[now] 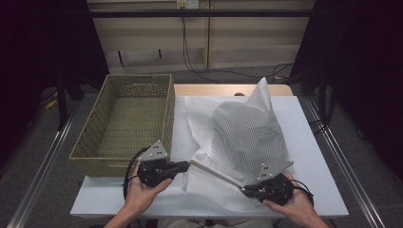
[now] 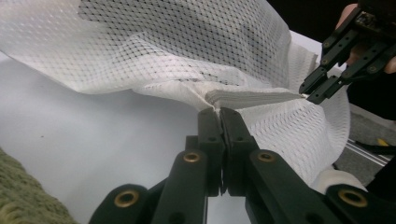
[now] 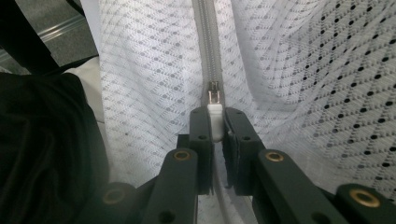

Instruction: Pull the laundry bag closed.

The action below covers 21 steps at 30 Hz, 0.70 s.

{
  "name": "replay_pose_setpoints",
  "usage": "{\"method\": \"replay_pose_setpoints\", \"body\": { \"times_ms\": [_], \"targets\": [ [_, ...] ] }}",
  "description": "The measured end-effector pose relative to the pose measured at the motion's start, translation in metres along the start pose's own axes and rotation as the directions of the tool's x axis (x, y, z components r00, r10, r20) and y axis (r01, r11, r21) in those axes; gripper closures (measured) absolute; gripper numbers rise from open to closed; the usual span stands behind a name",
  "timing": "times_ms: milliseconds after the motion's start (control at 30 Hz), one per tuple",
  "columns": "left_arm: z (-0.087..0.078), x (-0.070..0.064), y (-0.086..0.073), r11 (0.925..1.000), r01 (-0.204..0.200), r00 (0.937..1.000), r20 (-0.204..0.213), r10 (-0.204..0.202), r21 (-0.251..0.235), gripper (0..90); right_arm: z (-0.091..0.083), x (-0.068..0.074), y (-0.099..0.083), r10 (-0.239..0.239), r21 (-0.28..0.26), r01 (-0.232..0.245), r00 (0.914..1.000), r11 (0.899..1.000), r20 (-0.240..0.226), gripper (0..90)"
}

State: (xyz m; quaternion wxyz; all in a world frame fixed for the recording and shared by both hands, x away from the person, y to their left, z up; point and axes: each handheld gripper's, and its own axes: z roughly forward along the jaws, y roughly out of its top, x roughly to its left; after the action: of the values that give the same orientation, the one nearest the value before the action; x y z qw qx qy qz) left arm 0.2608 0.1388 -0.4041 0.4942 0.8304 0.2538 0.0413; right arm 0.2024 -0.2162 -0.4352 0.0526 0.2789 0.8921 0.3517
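My right gripper [image 3: 214, 122] clamped on zipper pull [image 3: 214, 105]; left gripper [image 2: 219, 122] pinching mesh bag [image 1: 247, 137] corner; zipper [image 1: 216, 175] runs lower centre between them

Two hand-held grippers — left gripper [image 1: 184, 166], right gripper [image 1: 244, 191] — black jaws, brass rivets, grey three-cornered plates, trailing black cables.

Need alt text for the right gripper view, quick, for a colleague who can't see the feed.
The right gripper is shut on the white zipper pull of a white mesh laundry bag; the grey zipper runs straight up the picture from the jaws. Dark fabric lies at left.
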Motion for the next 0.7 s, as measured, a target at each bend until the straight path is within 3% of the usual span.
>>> {"method": "replay_pose_setpoints", "body": {
  "times_ms": [333, 700],
  "targets": [
    [-0.001, 0.001, 0.0, 1.0, 0.006, 1.0, 0.004, -0.006, -0.002, 88.2, -0.003, 0.0, -0.003, 0.009, 0.024, -0.01, 0.9995, 1.0, 0.03, 82.3],
    [-0.001, 0.001, 0.0, 1.0, 0.005, 1.0, 0.004, -0.005, -0.001, 88.2, -0.006, -0.003, -0.011, 0.019, 0.027, -0.02, 0.9992, 0.999, 0.034, 82.3]
  ]
}}
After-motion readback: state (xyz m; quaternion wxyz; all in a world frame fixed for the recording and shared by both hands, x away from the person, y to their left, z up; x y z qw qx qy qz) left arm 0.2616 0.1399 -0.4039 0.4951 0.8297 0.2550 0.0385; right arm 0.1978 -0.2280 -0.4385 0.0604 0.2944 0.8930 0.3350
